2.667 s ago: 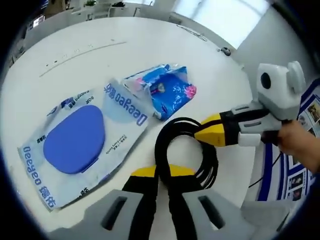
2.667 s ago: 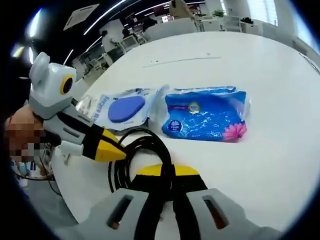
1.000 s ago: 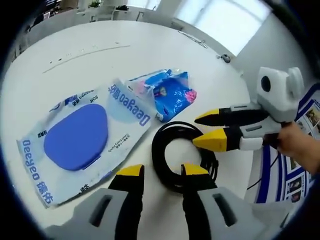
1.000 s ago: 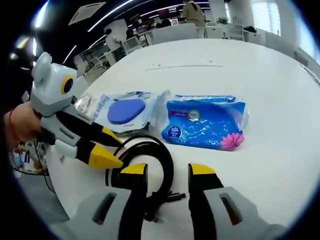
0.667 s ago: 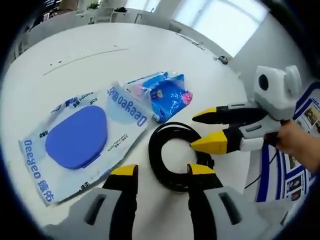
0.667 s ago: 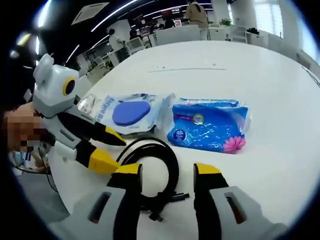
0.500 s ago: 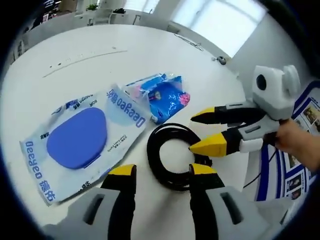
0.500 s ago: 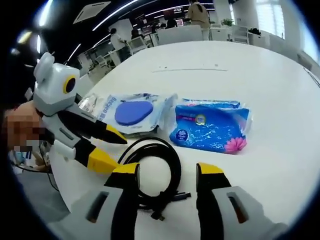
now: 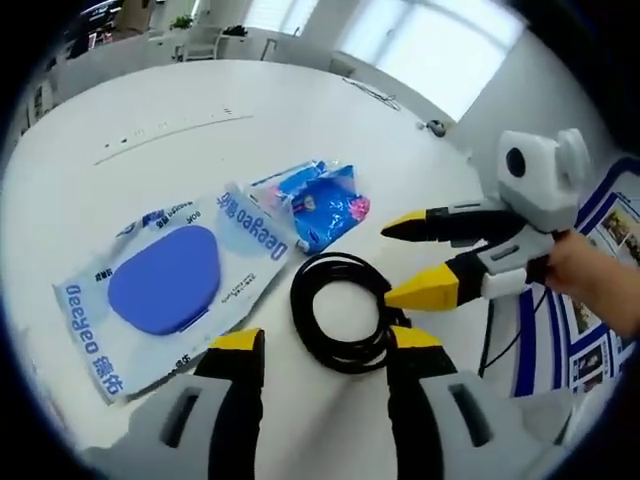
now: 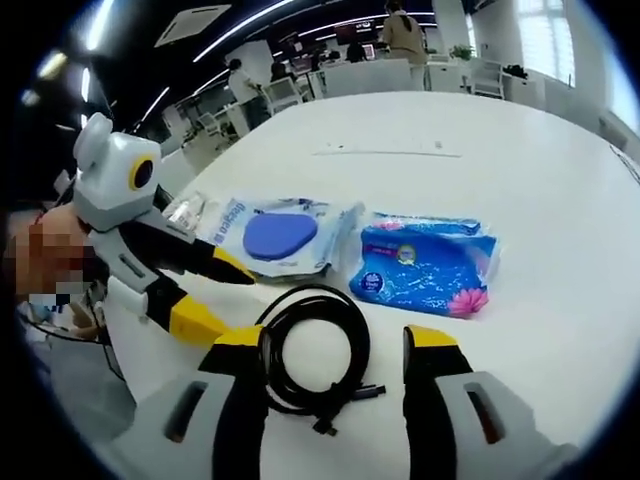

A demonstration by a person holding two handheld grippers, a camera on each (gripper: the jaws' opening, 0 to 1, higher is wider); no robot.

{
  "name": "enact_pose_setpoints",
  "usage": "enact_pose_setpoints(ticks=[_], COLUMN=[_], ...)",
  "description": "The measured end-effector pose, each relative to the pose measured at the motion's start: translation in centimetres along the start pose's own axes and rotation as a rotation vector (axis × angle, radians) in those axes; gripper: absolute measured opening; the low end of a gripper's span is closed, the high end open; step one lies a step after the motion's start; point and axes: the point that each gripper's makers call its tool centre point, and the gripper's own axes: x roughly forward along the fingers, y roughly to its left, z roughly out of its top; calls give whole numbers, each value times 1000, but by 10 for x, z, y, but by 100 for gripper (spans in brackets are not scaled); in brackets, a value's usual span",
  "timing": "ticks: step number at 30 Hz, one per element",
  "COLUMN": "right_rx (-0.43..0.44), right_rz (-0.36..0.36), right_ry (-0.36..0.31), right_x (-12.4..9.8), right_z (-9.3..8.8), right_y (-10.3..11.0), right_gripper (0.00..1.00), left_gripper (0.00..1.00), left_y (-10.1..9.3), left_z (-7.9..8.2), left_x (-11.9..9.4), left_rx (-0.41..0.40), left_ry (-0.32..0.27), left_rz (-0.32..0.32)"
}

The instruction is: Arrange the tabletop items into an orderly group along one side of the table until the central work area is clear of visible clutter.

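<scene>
A coiled black cable (image 9: 300, 310) (image 10: 312, 291) lies flat on the white table (image 9: 150, 120) (image 10: 520, 180). Beside it are a white wet-wipes pack with a blue lid (image 9: 165, 280) (image 10: 275, 235) and a blue tissue pack (image 9: 320, 200) (image 10: 425, 265). My left gripper (image 9: 326, 340) is open, its yellow tips held just short of the coil, one on each side. My right gripper (image 10: 334, 335) is open too, above the coil's near edge. Each gripper also shows in the other's view, the right gripper (image 9: 408, 260) from the right and the left gripper (image 10: 232, 297) from the left, both with jaws apart and holding nothing.
A thin strip (image 9: 160, 130) (image 10: 385, 152) lies across the far tabletop. A small dark object (image 9: 432, 127) sits at the table's far edge. A hand (image 9: 590, 285) holds the right gripper. Office chairs and people (image 10: 405, 30) stand beyond the table.
Both grippers were shut on the cable 2.7 s ago. Both have since opened and drawn back and up; the coil now lies free on the table.
</scene>
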Motion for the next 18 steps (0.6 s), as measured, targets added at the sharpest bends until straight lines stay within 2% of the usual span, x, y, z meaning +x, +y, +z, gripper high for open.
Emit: enact_pose_setpoints(ticks=[18], right_rx=[-62], right_rz=[15], right_ry=[-41], right_x=[-27], right_z=[21], right_y=[19], right_gripper=[62], left_gripper=[57], left_y=[-2], left_z=[4], left_x=[-34], left_rx=[17], left_ry=[-68], left_rz=[18])
